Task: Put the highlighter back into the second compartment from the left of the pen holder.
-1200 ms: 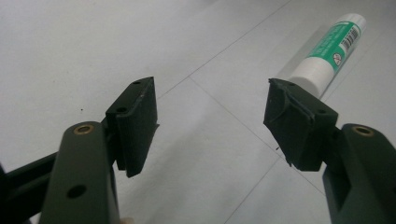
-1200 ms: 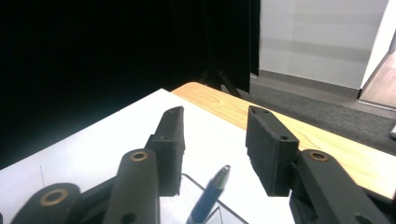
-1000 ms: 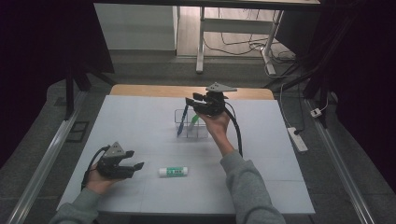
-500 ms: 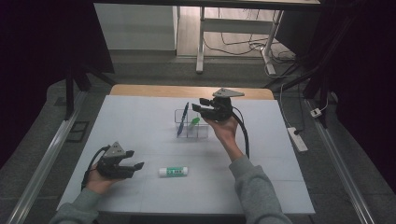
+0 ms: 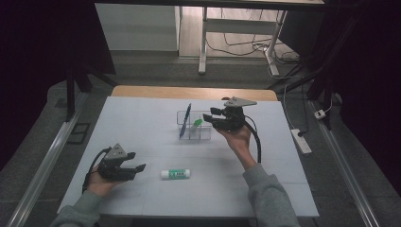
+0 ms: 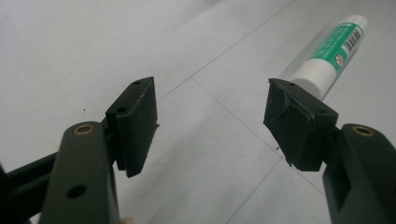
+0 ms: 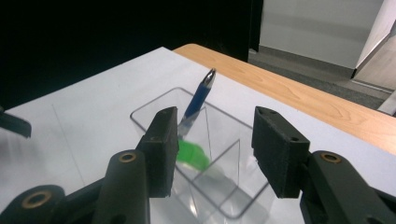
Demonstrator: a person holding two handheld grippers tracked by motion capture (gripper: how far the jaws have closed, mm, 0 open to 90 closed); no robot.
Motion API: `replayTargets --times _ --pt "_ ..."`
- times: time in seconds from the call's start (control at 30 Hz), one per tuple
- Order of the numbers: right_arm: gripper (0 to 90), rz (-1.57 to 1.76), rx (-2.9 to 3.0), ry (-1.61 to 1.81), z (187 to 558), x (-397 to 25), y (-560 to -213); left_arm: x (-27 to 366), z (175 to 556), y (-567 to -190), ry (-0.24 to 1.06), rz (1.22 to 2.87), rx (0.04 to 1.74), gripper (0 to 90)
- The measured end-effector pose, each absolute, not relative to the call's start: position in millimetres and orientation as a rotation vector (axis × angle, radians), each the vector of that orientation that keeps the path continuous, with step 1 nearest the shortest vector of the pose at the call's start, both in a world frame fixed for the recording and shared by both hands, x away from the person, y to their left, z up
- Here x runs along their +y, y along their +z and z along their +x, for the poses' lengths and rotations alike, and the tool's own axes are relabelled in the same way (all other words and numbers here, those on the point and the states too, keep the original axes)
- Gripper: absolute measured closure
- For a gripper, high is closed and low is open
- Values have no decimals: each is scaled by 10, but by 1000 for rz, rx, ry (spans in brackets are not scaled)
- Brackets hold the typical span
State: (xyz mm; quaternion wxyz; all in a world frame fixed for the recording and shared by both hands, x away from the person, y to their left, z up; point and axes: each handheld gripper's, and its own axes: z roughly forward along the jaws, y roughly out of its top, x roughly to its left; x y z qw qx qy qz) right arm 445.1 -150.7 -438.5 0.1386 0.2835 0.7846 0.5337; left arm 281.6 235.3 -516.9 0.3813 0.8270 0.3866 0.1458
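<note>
Organizer, clear plastic with divided compartments, stands on the white table toward its far edge, and it is your landmark. Inside it a blue pen leans upright in the left compartment, and a green-capped marker sits tilted in the compartment next to the pen. Your right gripper hovers just to the right of the organizer, level with its rim; in the right gripper view its jaws stand apart with nothing between them, the organizer, pen and green cap showing in the gap. Nearer you than the organizer, a white glue stick with a green label lies flat on the table. Your left gripper rests well to the organizer's near left, just beside the glue stick, its jaws spread wide and empty.
</note>
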Motion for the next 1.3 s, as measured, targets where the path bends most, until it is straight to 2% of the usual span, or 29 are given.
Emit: replayTargets --times 0.93,1.3 --pt "472 766 2436 1433 4079 -1710 -4548 2347 2821 -5164 371 2106 985 344" --pt "461 655 2526 1384 3958 -1559 -4534 2345 2834 -5169 368 2109 980 344"
